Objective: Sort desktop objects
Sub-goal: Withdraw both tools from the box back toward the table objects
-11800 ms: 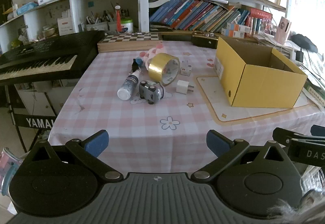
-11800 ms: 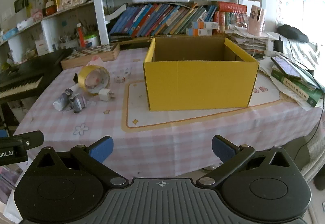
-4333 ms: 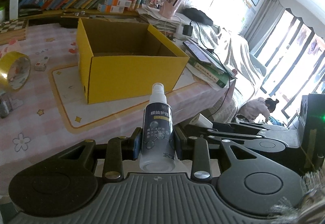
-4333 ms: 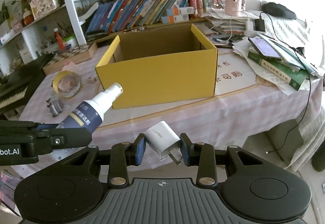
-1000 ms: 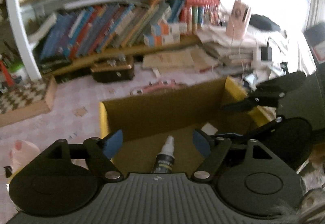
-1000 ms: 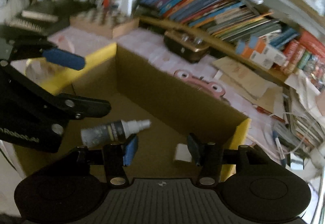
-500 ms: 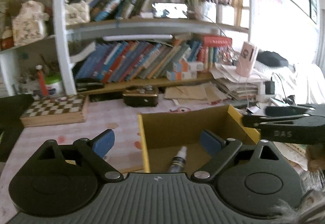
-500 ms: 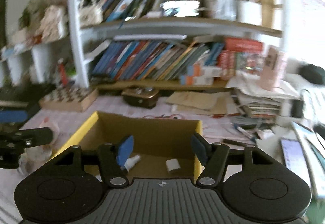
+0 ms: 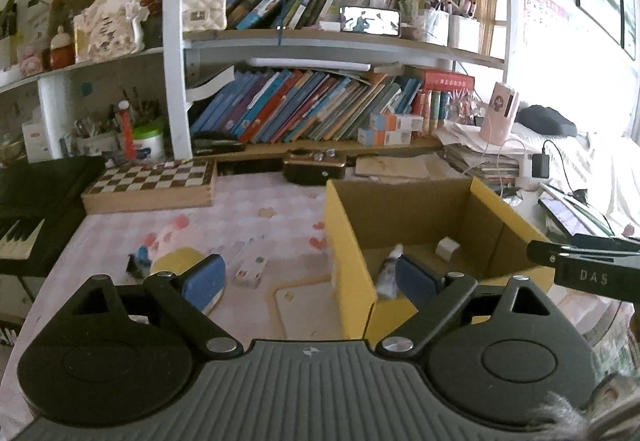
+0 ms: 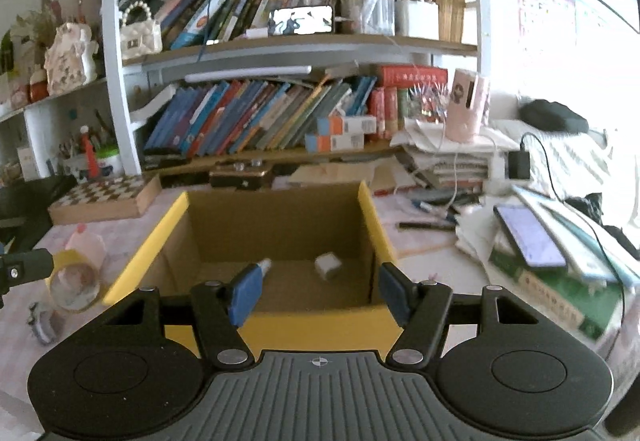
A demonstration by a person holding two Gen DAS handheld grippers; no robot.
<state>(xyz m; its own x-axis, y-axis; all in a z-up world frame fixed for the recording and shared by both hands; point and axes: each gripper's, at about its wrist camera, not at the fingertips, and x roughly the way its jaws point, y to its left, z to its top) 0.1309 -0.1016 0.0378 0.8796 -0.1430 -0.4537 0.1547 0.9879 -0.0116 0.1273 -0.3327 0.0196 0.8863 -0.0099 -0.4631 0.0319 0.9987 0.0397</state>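
Observation:
The yellow cardboard box (image 9: 348, 241) (image 10: 160, 237) stands open on the pink checked tablecloth. Inside lie the spray bottle (image 9: 390, 269) (image 10: 264, 264) and the white charger plug (image 9: 447, 247) (image 10: 328, 266). My left gripper (image 9: 310, 281) is open and empty, above the box's left wall. My right gripper (image 10: 316, 295) is open and empty, at the box's near wall. Left of the box lie the yellow tape roll (image 10: 74, 283) (image 9: 176, 259), a small toy car (image 10: 40, 323) and a small white box (image 9: 252, 269).
A chessboard box (image 9: 152, 187) and a dark case (image 9: 314, 169) lie at the table's back, below bookshelves. A keyboard (image 9: 24, 209) stands at the left. Books, a phone (image 10: 528, 237) and cables pile up at the right.
Both grippers let go of the bottle and the plug into the box, opened, and pulled back and up from it. In the last half second both views backed off slightly.

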